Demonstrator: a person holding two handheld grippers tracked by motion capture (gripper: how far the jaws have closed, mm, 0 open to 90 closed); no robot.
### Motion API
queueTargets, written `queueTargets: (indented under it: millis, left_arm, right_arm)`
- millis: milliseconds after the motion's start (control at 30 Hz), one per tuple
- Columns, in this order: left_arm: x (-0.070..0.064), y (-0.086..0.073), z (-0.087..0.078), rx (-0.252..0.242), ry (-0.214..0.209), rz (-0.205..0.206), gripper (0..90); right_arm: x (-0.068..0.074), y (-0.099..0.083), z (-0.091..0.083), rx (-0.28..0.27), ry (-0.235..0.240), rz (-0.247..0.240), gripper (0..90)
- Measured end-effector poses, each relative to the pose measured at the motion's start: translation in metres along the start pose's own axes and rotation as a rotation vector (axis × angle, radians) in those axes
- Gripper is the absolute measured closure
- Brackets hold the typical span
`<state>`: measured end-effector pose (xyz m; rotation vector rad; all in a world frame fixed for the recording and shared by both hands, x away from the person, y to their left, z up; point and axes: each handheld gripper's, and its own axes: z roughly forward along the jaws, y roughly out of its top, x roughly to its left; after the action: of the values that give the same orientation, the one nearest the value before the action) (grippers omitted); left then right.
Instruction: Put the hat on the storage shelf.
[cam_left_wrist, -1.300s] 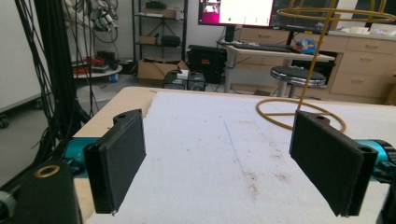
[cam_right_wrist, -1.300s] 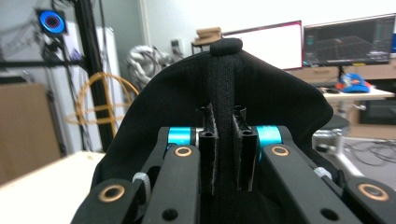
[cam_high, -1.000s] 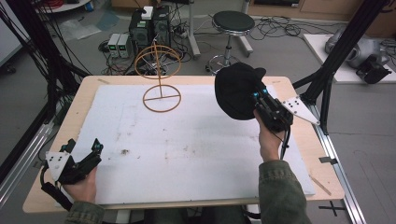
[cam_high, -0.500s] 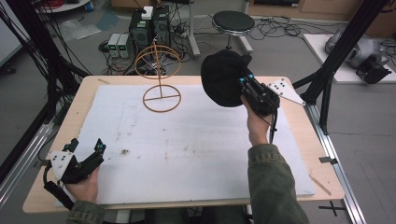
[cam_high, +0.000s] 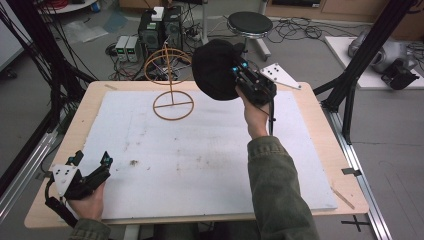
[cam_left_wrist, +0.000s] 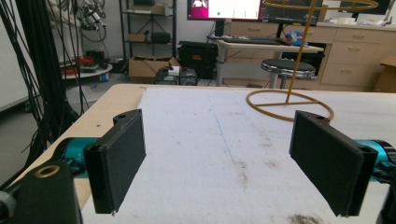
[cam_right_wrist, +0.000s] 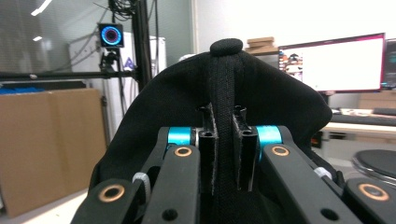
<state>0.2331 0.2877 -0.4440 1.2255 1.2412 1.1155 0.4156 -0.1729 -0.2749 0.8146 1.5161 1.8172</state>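
Left tool (cam_high: 92, 165) low at the desk's (cam_high: 310, 150) near left corner, jaws spread wide, nothing between them. Farther in, wire stand (cam_high: 171, 82) upright on the white mat (cam_high: 200, 150). Just right of it, black cap (cam_high: 215, 69) held aloft, pinched tight in right tool (cam_high: 239, 75).

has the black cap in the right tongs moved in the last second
Yes. The black cap, held by the right tongs, has moved left and toward the table's far edge, closer to the wire stand.
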Motion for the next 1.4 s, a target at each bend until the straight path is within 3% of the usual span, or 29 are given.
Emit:
queueTargets:
  millis: [300,500,900,967,1133,1267,1400]
  left_arm:
    - [-0.007,-0.002,0.003,0.026,-0.029,0.061,18.6]
    - [-0.011,0.001,0.005,0.008,-0.035,0.081,18.5]
    - [-0.015,0.005,0.008,-0.012,-0.046,0.086,18.5]
    - [-0.015,0.005,0.009,-0.012,-0.046,0.089,18.5]
    - [-0.015,0.005,0.008,-0.017,-0.045,0.102,18.5]
    - [-0.016,0.006,0.008,-0.019,-0.050,0.104,18.6]
    - [-0.016,0.006,0.009,-0.019,-0.049,0.104,18.6]
  right_arm:
    - [0.008,0.008,0.036,-0.003,0.036,0.012,84.2]
    - [0.014,0.006,0.060,0.003,0.044,0.018,84.2]
    - [0.023,0.012,0.090,0.013,0.061,0.003,84.2]
    - [0.020,0.014,0.098,0.015,0.067,0.029,84.2]
    - [0.020,0.015,0.109,0.014,0.057,0.027,84.1]
    - [0.021,0.014,0.119,0.011,0.062,0.059,84.1]
    - [0.027,0.015,0.132,0.029,0.071,0.032,84.1]
